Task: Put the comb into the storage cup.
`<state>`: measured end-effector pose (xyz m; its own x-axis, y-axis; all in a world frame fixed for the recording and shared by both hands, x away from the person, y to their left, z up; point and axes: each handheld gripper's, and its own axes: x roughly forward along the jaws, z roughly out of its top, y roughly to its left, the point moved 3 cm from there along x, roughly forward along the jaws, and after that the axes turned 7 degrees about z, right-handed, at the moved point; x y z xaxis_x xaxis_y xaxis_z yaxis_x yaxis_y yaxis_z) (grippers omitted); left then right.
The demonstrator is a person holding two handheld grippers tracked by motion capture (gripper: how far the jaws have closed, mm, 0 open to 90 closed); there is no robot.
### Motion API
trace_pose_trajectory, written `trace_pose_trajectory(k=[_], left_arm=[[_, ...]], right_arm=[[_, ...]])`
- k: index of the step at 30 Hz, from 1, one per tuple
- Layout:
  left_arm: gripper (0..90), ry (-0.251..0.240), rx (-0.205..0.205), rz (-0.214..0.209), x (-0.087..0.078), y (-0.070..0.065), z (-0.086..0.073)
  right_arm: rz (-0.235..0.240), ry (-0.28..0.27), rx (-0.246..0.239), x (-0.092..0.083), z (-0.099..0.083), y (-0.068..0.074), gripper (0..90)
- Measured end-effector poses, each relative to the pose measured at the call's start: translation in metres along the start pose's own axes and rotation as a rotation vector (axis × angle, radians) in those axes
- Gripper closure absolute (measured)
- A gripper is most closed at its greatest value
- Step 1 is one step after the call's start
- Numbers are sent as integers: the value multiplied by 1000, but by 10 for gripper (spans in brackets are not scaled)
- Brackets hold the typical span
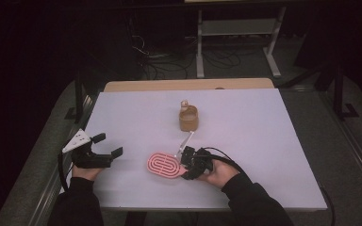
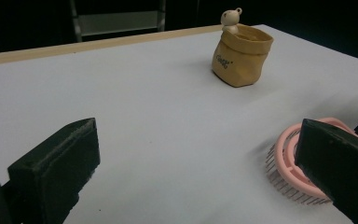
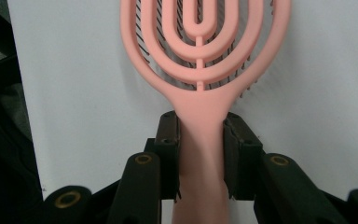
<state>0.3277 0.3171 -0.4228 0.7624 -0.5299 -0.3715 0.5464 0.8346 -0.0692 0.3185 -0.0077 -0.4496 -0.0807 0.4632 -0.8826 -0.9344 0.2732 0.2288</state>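
Tongs nearest me: the right tongs (image 3: pixel 200 154) clench the handle of the pink brush (image 1: pixel 164 165), which lies bristles down on the white surface (image 1: pixel 264 141), probably so it can be lifted by the stem. The left tongs (image 1: pixel 107 145) hover released, holding nothing, as if waiting. Farther off stands a tan pouch (image 2: pixel 241 57) with a small bear figure (image 2: pixel 230 19); its print is unreadable.

hairbrush (image 3: pixel 200 60): matt pink plastic | pouch (image 2: pixel 241 56): tan, perhaps paper
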Motion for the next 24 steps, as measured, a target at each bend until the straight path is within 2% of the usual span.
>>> trace_pose_trajectory(k=[10,14,18,24], left_arm=[[0,4,0,0,1,0,0],[0,3,1,-1,1,0,0],[0,1,-2,-1,1,0,0],[0,-1,-2,0,0,1,0]], right_arm=[[-3,-47,11,-13,1,-2,687],[22,-70,14,-20,1,-3,687],[21,-88,13,-27,3,-3,687],[-6,-96,4,-41,8,-3,687]])
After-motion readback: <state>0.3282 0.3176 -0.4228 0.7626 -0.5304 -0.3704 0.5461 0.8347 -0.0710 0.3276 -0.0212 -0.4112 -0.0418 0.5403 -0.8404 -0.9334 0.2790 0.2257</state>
